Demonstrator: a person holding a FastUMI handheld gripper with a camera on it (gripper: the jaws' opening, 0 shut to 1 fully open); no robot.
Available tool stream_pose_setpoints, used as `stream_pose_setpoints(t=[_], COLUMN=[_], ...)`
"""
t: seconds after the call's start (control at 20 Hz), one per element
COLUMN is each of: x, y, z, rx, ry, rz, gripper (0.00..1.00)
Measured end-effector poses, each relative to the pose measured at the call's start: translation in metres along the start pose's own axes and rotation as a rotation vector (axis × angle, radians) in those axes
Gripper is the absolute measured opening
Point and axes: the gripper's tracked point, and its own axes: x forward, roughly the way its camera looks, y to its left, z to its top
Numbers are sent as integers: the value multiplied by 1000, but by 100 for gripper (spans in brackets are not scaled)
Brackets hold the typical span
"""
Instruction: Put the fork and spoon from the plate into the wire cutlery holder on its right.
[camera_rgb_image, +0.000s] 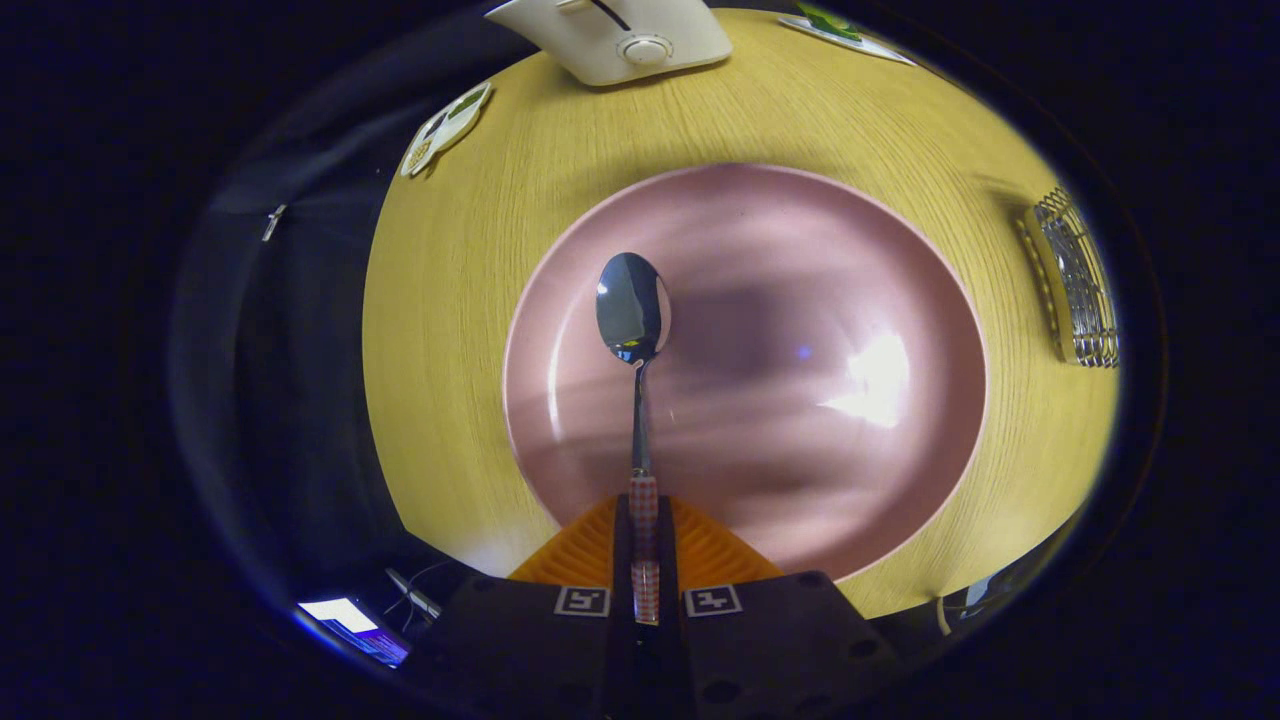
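Gripper (643, 545) at bottom centre of frame, clamped on spoon (634, 330): both fingers press the patterned end of the handle, which sits in the narrow slot between them. Grip taken at the far tail of the handle, prob. so the bowl end stays free and goes into the holder first.

Spoon runs straight up the frame from the fingers, long axis in line w/ the gripper's forward direction. Bowl end points away, toward centre-left of frame, hollow side facing the camera. Appears lifted off the plate (900, 520) rather than lying on it; a blurred dark shadow beside the bowl suggests a gap, but can't tell how much.

Plate fills centre of frame, pink, round, on wooden table (440, 400). No fork seen on plate; likely in the holder already, but can't confirm from here.

Wire cutlery holder (1075, 280) at right edge of frame, well apart from plate rim, standing on the table. Contents too small and warped to read.

White gadget w/ a round knob (620, 40) at top centre of frame, beyond plate. Card (445, 130) at upper left near table edge, another card (845, 30) at upper right.

Judgement: mid-carry stage. Next needs a swing to the right and a tilt to get the bowl down into the wire grid. Risk: thin handle pivoting in the end grip.
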Motion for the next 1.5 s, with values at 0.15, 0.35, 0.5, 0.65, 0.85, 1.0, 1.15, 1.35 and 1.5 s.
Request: stream_pose_setpoints(t=[0.15, 0.35, 0.5, 0.65, 0.85, 1.0, 1.15, 1.35, 1.5], x=[-16, -55, -97, -148, -211, -245, -265, -270, -265], y=[3, -2, -13, -29, -71, -117, -165, -193, -203], z=[9, 22, 26, 33, 50, 52, 46, 37, 41], rx=[0, -56, -137, -213, -247, -237, -259, -252, -226], ry=[-12, -42, -49, -53, -47, 15, 124, 291, 409], rz=[60, 87, 80, 72, 30, -30, -131, -200, -217], gripper=[12, 12, 12, 12, 12, 12, 12, 12, 12])
